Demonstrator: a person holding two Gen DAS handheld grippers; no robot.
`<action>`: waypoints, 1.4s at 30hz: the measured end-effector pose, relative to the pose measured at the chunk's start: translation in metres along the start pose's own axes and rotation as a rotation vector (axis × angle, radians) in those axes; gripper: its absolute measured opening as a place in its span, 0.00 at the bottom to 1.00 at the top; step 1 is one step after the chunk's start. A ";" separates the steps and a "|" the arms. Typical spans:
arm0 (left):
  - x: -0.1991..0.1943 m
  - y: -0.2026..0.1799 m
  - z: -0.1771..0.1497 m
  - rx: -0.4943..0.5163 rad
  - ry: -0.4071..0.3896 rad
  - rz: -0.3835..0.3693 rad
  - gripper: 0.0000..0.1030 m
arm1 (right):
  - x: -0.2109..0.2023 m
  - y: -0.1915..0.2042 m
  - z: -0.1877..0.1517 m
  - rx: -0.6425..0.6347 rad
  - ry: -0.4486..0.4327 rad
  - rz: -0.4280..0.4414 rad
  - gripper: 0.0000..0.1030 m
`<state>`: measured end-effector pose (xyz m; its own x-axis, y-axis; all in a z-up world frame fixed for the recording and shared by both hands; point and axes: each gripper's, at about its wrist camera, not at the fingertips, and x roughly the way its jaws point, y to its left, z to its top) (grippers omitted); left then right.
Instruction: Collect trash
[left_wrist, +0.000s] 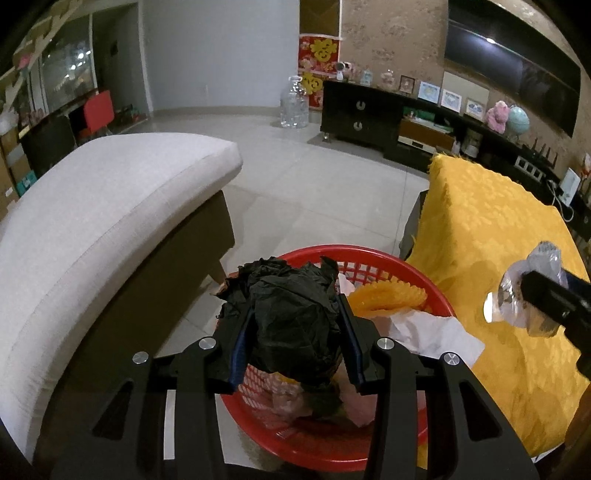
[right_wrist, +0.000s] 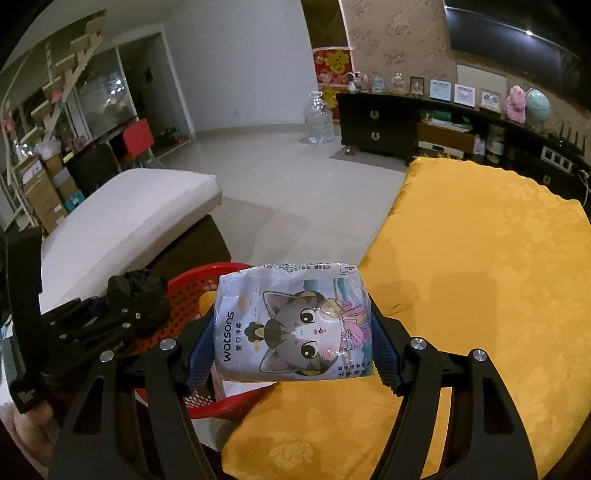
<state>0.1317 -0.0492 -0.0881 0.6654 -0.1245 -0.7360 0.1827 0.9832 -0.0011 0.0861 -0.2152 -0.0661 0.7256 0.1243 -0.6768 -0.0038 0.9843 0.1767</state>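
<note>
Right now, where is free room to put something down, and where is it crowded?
Free: the yellow cloth, bare from the red basket to the dark cabinet. The white cushion is bare too. Crowded: the basket, full of papers, with the black bag above.

The round plastic mesh basket (left_wrist: 373, 258) is bright red, its wall a lattice of small holes. The crumpled bag (left_wrist: 295, 317) over it is matt black, and beneath lie white tissue (left_wrist: 436, 332) and a wavy-edged yellow-orange piece (left_wrist: 388, 299). The table cloth (right_wrist: 480, 266) is mustard yellow with a tone-on-tone floral damask (faint, but visible in both views). The soft tissue pack (right_wrist: 295, 325) is pale lilac-white, printed with a grey-and-white cartoon cat, a pink bow and dark lettering. The gripper pads (right_wrist: 386, 354) are dark blue with a fine grid. The sofa cushion (left_wrist: 110, 206) is off-white over a brown base.
</note>
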 end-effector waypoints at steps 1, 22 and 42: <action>0.000 0.000 -0.001 -0.003 0.000 -0.004 0.41 | 0.002 0.000 0.000 -0.001 0.004 -0.001 0.66; -0.036 0.034 0.002 -0.147 -0.146 0.053 0.79 | 0.023 0.009 0.005 -0.028 0.043 0.037 0.67; -0.048 0.059 0.003 -0.243 -0.189 0.084 0.79 | 0.048 0.036 -0.003 -0.023 0.081 0.161 0.81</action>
<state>0.1130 0.0144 -0.0509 0.7976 -0.0415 -0.6017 -0.0418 0.9914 -0.1238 0.1192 -0.1732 -0.0941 0.6563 0.2890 -0.6970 -0.1319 0.9534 0.2712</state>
